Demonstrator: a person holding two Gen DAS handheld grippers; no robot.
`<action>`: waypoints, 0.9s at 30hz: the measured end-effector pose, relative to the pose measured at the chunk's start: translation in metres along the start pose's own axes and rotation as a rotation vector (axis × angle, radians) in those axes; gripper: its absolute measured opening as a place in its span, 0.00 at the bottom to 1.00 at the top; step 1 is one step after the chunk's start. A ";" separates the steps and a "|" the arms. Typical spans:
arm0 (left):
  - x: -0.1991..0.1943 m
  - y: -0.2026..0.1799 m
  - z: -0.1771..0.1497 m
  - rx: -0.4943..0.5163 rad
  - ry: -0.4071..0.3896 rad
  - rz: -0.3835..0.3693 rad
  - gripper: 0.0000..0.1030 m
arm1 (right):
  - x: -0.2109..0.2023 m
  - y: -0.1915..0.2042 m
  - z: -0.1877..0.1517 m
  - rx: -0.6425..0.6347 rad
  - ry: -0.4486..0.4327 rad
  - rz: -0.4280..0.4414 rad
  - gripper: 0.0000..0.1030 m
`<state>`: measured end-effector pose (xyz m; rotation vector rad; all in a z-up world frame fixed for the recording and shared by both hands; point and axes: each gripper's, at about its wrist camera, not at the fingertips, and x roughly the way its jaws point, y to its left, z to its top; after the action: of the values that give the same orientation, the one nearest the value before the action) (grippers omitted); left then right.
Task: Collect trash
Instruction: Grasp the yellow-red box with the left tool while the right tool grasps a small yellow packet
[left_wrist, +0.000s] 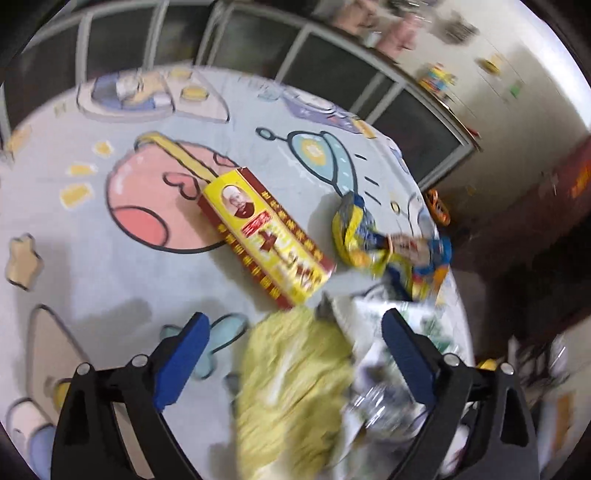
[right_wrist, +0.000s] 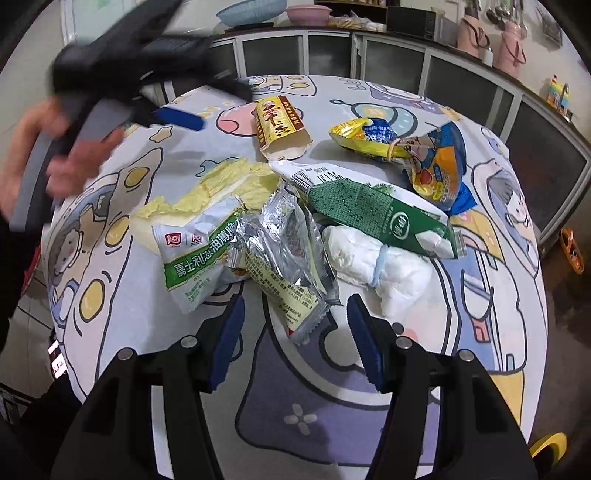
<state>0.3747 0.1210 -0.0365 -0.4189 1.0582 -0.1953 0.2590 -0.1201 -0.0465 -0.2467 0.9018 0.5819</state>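
Trash lies on a round table with a cartoon cloth (right_wrist: 369, 424). A yellow-red carton (left_wrist: 264, 236) (right_wrist: 280, 129) lies at the middle. A yellow-blue snack bag (left_wrist: 391, 251) (right_wrist: 402, 155) lies to its right. A pale yellow crumpled sheet (left_wrist: 295, 380) (right_wrist: 221, 188), a green-white cracker wrapper (right_wrist: 195, 258), a silver wrapper (right_wrist: 284, 254), a green bag (right_wrist: 373, 214) and a white wad (right_wrist: 380, 266) form a pile. My left gripper (left_wrist: 295, 328) (right_wrist: 177, 118) is open above the yellow sheet. My right gripper (right_wrist: 295, 321) is open, just short of the silver wrapper's near end.
Dark glass-front cabinets (right_wrist: 332, 55) run behind the table, with bowls (right_wrist: 251, 13) and pink flasks (right_wrist: 491, 40) on top. The table edge (left_wrist: 461, 295) drops to a dark floor on the right. An orange object (right_wrist: 572, 251) lies on the floor.
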 end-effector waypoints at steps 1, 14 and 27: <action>0.006 -0.001 0.003 -0.019 0.004 0.010 0.90 | 0.001 0.000 0.000 -0.004 0.003 0.006 0.54; 0.075 0.002 0.044 -0.150 0.070 0.123 0.90 | 0.024 -0.003 0.002 -0.018 0.048 0.062 0.55; 0.089 0.012 0.042 -0.167 0.087 0.105 0.84 | 0.022 -0.020 0.014 0.112 0.037 0.133 0.63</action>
<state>0.4539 0.1109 -0.0955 -0.5079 1.1835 -0.0319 0.2907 -0.1222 -0.0564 -0.0970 0.9884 0.6494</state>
